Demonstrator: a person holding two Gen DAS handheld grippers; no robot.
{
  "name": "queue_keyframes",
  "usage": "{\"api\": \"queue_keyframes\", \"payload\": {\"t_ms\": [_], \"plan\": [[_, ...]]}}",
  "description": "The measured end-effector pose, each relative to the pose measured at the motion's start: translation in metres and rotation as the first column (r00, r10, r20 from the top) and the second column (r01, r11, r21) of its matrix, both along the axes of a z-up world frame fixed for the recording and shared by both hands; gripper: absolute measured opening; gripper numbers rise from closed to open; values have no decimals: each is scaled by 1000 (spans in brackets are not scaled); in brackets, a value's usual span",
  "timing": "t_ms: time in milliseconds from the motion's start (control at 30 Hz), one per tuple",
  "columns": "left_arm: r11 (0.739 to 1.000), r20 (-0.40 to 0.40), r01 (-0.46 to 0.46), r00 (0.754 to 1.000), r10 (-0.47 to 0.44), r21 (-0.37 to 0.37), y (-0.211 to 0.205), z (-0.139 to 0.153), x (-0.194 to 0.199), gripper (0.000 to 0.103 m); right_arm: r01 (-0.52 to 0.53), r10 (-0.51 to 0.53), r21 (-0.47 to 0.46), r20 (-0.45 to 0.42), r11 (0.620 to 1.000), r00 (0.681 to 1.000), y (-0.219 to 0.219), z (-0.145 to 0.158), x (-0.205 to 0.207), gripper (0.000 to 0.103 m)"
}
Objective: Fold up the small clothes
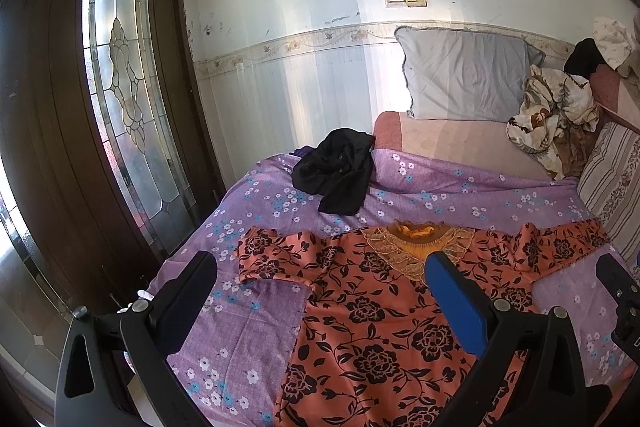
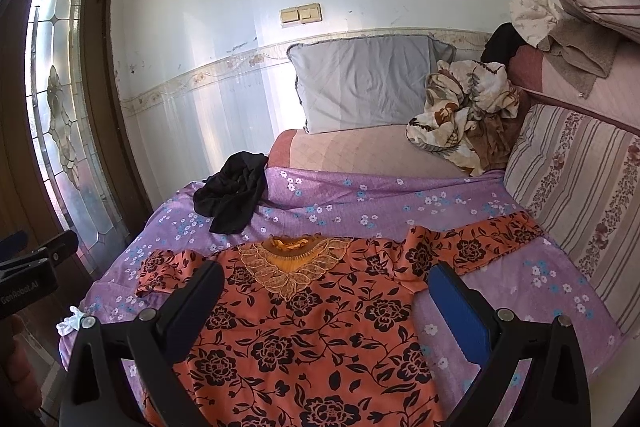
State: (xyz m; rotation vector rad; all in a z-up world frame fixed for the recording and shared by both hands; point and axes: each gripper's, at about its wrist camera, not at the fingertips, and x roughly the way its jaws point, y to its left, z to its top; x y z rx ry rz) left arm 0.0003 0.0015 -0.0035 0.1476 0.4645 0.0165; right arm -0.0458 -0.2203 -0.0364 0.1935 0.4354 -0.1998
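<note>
Both the left gripper [image 1: 320, 275] and right gripper [image 2: 326, 283] hover wide-jawed, empty, above the orange floral top [image 2: 304, 331], black garment [image 2: 232, 195] at eleven o'clock.

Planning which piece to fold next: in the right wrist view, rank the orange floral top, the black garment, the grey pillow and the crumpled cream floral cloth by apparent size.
1. orange floral top, though nearest the camera
2. grey pillow
3. crumpled cream floral cloth and black garment: too alike to rank, both bunched up
</note>
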Motion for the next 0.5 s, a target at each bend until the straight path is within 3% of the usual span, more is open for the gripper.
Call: {"api": "queue_keyframes", "payload": {"t_ms": [500], "plan": [[1000,-10,11,1000,-11,20,-8,-3,26,103,13,-13,-7,7,1000,1000,-7,3,23,103]]}}
